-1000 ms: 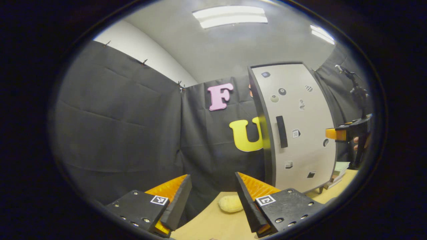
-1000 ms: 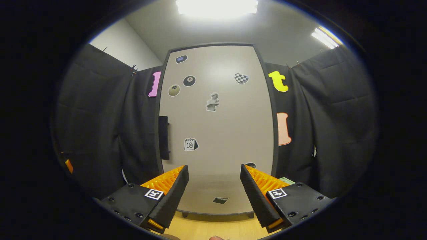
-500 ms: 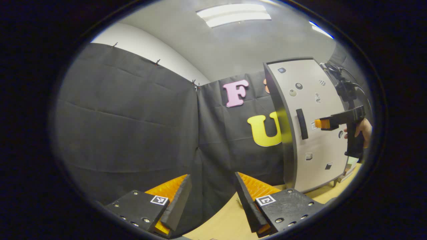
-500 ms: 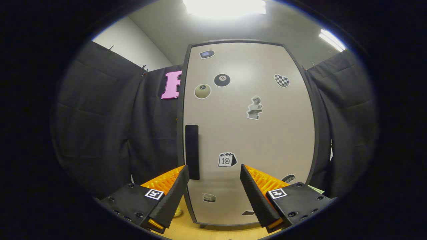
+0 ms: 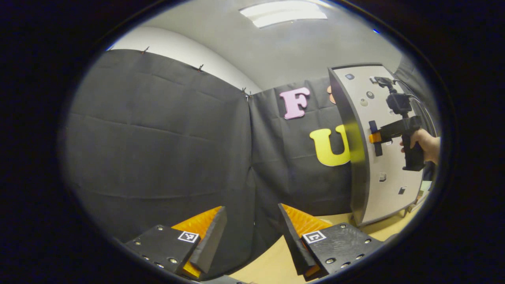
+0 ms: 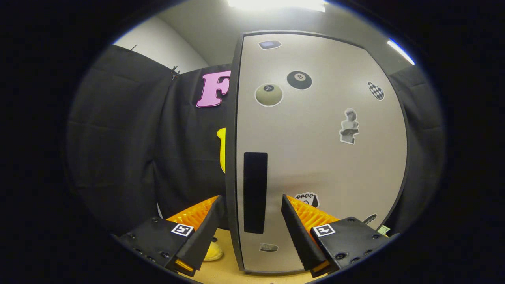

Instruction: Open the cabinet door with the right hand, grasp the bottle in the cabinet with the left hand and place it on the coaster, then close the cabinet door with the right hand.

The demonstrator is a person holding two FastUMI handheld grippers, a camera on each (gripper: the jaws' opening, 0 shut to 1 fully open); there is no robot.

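Moved closer: right gripper [image 6: 249, 221] now straddling handle [image 6: 255, 192] of closed cabinet door [image 6: 323, 157], fingers apart, empty. Left gripper [image 5: 252, 232] open, empty. Advance, then close squarely.

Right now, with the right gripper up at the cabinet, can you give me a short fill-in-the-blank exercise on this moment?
1. The cabinet door is ____, with no bottle to be seen.
2. The black handle sits ____ the fingers of the right gripper.
3. The right gripper's jaws are ____, not yet pressing on the handle.
4. The left gripper holds ____ between its fingers.

Missing words: shut; between; open; nothing
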